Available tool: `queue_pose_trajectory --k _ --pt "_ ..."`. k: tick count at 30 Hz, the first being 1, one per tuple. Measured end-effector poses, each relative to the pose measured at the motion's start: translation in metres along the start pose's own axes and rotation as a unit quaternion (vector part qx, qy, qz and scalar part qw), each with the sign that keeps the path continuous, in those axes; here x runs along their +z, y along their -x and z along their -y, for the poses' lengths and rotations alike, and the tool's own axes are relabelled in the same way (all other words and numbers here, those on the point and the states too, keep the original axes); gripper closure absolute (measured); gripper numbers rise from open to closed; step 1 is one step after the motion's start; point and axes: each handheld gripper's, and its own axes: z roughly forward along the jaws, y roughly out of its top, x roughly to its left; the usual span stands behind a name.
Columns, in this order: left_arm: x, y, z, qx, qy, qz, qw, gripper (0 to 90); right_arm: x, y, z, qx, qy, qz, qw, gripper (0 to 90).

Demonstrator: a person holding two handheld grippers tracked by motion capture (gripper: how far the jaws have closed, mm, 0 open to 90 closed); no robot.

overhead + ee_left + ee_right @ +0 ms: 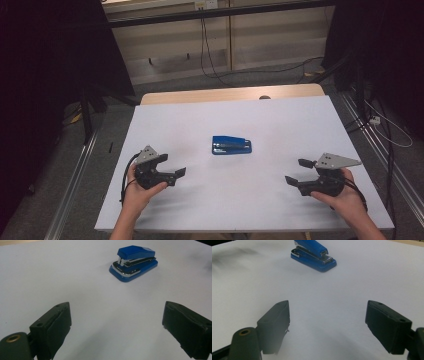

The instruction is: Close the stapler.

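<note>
The blue stapler is lying flat on its base, all by itself. It is sitting near the middle of the white bench, with bare bench all around it. From the high view, its long side is running left to right.

It is looking small, hard and stiff, so it is not going to bend or squash. I think it is light enough for one hand-held gripper to lift. The shiny blue top is probably slippery, and it is sloping, so a pinch there could slide off. The top arm is also hinged, so pressing down on it could make it snap shut. The best place to take hold is probably across the two long sides, low down near the base, around the middle of its length.

You are holding the left hand-held gripper to the left of the stapler and nearer to you. Its jaws are standing wide apart and are holding nothing. It is pointing towards the stapler, well apart from it.

You are holding the right hand-held gripper to the right of the stapler, also nearer to you. Its jaws are spread wide too, with nothing between them. It is also well apart from the stapler.

Behind the stapler, past the far edge of the bench, cables are hanging down.
</note>
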Motion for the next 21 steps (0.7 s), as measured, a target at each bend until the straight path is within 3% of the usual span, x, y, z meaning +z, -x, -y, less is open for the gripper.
queue_pose_trajectory --k 21 --pt "-0.021 -0.010 0.016 -0.003 0.000 -0.015 0.9999 8.4 -0.010 -0.002 0.004 -0.009 0.003 0.002 0.9999 20.3"
